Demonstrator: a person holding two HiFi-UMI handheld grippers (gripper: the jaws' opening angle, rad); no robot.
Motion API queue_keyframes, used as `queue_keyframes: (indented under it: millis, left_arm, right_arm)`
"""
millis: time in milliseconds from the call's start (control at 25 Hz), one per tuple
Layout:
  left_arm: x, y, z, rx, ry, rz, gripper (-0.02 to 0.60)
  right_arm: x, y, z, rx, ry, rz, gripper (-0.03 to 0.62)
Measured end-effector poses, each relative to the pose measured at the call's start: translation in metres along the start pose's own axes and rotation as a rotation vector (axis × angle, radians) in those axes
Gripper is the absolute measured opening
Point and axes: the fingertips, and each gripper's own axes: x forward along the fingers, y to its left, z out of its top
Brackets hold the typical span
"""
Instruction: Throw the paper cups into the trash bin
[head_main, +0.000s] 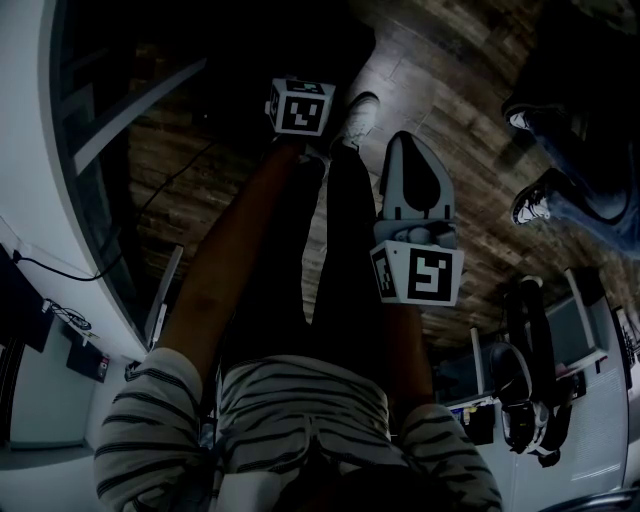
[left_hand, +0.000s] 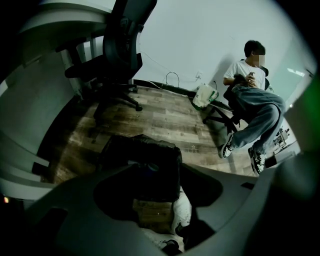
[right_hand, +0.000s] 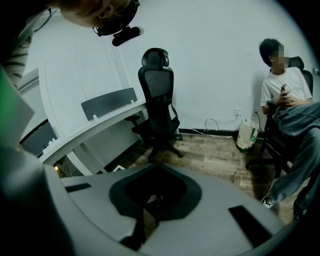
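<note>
head view / left gripper (head_main: 300, 108): hanging over the dark floor (head_main: 440, 70) just beside the person's shoe (head_main: 360, 115), pointing steeply down. The marker cube is covering its jaws here.
head view / right gripper (head_main: 410, 140): jaws meeting at the tip, carrying nothing, sitting out in front of the person's legs.
head view / bin and cups: too dark here, I'm not making out either.
left gripper view / left gripper (left_hand: 159, 170): jaws standing wide apart, nothing lying between the pads.
left gripper view / trash bin (left_hand: 150, 147): black-bagged, standing on the wood floor and showing straight through the gap between the jaws. A brown box (left_hand: 152, 212) is sitting just beside it on the near side.
left gripper view / paper cups: none sitting in the gripper. A pale bluish shape is showing at the bin's mouth; cannot tell if it is a cup.
left gripper view / surroundings: office chair (left_hand: 120, 55) and seated person (left_hand: 250, 95) sitting well apart from the bin.
right gripper view / right gripper (right_hand: 156, 167): closed and empty, facing an office chair (right_hand: 157, 107) and the curved table (right_hand: 95, 132), not the bin.
step (judgement): looking like the release over the bin, with both grippers holding nothing.
doing it well (judgement): centring the open jaws over the bin's mouth, not over the box. Lifting straight up so the pads are not snagging the bag. Gripping any further cup lightly at mid-wall to avoid crushing it.
</note>
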Motion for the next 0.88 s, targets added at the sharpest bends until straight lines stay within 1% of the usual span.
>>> queue_keyframes:
  millis: [200,320,640,760,840,880]
  left_arm:
    - [-0.009,-0.003,0.005,-0.015,-0.01,-0.007,0.275]
    - [-0.015,-0.005,0.008,-0.023,-0.014,-0.003,0.254]
    - [-0.04,-0.008,0.022,-0.044,-0.056,0.006,0.203]
    - [-0.052,-0.01,0.03,-0.052,-0.071,0.009,0.174]
    - [-0.058,-0.009,0.034,-0.061,-0.083,0.023,0.109]
    - [-0.061,-0.009,0.036,-0.062,-0.087,0.029,0.094]
  right_arm:
    - [-0.002,-0.001,0.001,-0.001,-0.003,-0.006,0.009]
    - [-0.003,-0.001,0.004,-0.004,-0.006,-0.004,0.01]
    - [-0.011,0.002,0.018,-0.011,-0.023,0.003,0.009]
    - [-0.014,0.003,0.025,-0.018,-0.033,0.009,0.01]
    - [-0.015,0.004,0.028,-0.022,-0.038,0.012,0.009]
    - [-0.016,0.006,0.03,-0.022,-0.038,0.015,0.011]
